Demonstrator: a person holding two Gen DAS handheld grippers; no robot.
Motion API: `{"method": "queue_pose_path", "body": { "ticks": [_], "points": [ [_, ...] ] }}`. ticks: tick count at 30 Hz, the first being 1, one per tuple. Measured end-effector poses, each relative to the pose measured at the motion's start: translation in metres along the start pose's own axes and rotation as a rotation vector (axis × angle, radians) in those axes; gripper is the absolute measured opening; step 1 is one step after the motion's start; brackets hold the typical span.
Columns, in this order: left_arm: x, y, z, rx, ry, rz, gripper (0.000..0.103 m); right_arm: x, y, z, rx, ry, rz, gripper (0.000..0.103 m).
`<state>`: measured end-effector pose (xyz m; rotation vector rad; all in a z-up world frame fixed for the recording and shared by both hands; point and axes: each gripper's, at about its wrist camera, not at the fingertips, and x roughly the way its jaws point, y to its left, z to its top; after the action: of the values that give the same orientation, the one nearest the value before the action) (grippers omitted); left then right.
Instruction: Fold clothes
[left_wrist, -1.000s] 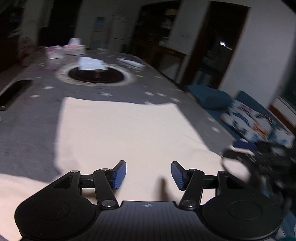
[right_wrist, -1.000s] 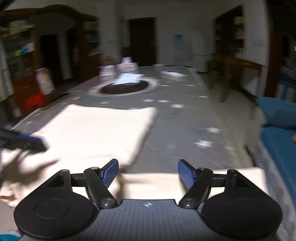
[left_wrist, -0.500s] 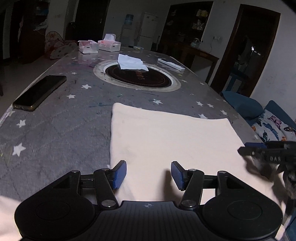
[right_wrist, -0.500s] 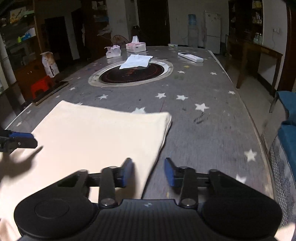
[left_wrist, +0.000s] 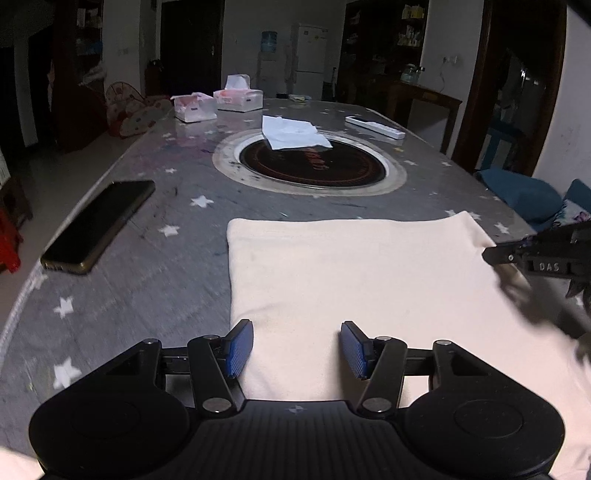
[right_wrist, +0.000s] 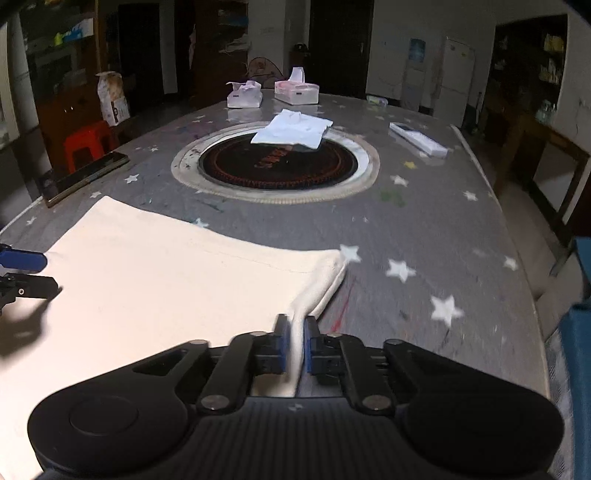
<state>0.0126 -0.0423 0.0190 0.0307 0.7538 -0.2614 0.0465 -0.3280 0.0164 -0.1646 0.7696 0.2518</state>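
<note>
So the cream garment (left_wrist: 354, 280) lies flat on the starry table (left_wrist: 155, 236), phone (left_wrist: 98, 225) off to its left. Left gripper (left_wrist: 296, 349) hangs wide open over its left edge; right gripper (right_wrist: 294, 349) is pinching its right edge.

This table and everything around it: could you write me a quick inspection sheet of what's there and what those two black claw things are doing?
Surface: grey star-print table cover, with a round dark inset mid-table.
Job's things: cream garment lying flat at the near end, its right edge lifted.
Clutter: phone at left; white folded cloth on the inset; two tissue boxes; white remote-like bar.
Grippers: left gripper open above the garment's left edge; right gripper shut on the garment's right edge.
Cables: nothing seen.
Surroundings: dim room, fridge, red stool, blue cushions.
</note>
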Motion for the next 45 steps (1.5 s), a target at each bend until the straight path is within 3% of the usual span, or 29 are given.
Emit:
{"method": "queue_pose_path", "body": {
  "ticks": [3, 5, 10, 14, 20, 25, 29, 35, 41, 45],
  "points": [
    [-0.009, 0.001, -0.002, -0.005, -0.013, -0.009, 0.057, -0.013, 0.008, 0.0, -0.043, -0.023, -0.001, 0.018],
    [-0.022, -0.002, -0.007, 0.006, -0.032, -0.019, 0.057, -0.031, 0.017, -0.006, -0.067, -0.042, 0.042, 0.031],
    [-0.062, -0.022, -0.032, 0.042, -0.063, -0.101, 0.057, -0.076, 0.054, -0.037, -0.177, -0.06, 0.152, 0.049],
    [-0.092, -0.044, -0.058, 0.085, -0.078, -0.177, 0.06, -0.106, 0.085, -0.068, -0.228, -0.074, 0.215, 0.057],
    [-0.109, -0.068, -0.095, 0.142, -0.072, -0.218, 0.06, -0.125, 0.103, -0.113, -0.209, -0.088, 0.204, 0.057],
    [-0.11, -0.058, -0.106, 0.093, -0.058, -0.194, 0.06, -0.135, 0.097, -0.122, -0.15, -0.136, 0.197, 0.058],
    [-0.119, -0.029, -0.102, -0.026, -0.106, -0.134, 0.06, -0.135, 0.089, -0.122, -0.086, -0.143, 0.218, 0.06],
    [-0.112, 0.03, -0.102, -0.18, -0.091, 0.062, 0.059, -0.128, 0.094, -0.131, -0.086, -0.118, 0.235, 0.069],
    [-0.116, 0.079, -0.108, -0.245, -0.111, 0.212, 0.059, -0.125, 0.097, -0.13, -0.088, -0.115, 0.239, 0.073],
    [-0.118, 0.094, -0.111, -0.254, -0.118, 0.247, 0.059, -0.128, 0.099, -0.129, -0.089, -0.119, 0.249, 0.073]
  ]
}}
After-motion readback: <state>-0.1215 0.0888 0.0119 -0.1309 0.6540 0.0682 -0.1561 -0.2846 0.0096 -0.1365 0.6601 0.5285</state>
